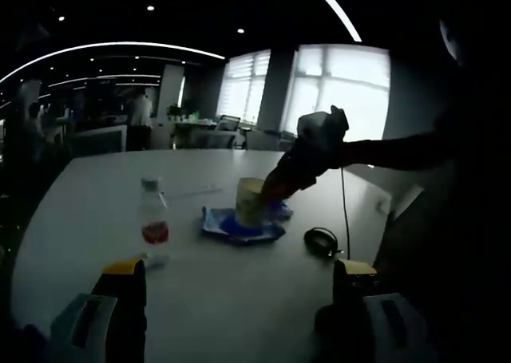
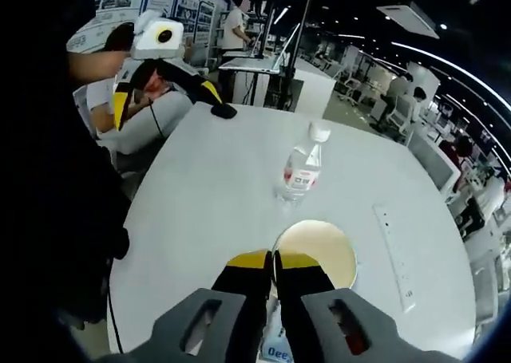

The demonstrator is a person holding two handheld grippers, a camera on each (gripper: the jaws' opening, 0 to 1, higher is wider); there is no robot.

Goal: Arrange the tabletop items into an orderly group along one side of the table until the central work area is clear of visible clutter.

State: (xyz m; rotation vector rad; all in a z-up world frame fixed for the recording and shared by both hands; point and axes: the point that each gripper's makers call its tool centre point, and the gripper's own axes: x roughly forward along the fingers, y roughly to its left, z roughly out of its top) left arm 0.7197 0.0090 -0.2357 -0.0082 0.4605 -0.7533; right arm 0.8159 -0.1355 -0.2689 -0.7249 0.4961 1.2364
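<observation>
A pale paper cup stands on a blue packet near the middle of the white table. My right gripper comes in from the right and is shut on the cup's rim. In the right gripper view its jaws pinch the near rim of the open cup, with the blue packet below. A clear water bottle with a red label stands upright left of the cup. My left gripper hangs open over the table's edge, holding nothing.
A black puck-like item with a cable lies near the table edge by my left gripper. A long white strip lies flat beyond the cup. People and desks fill the office behind.
</observation>
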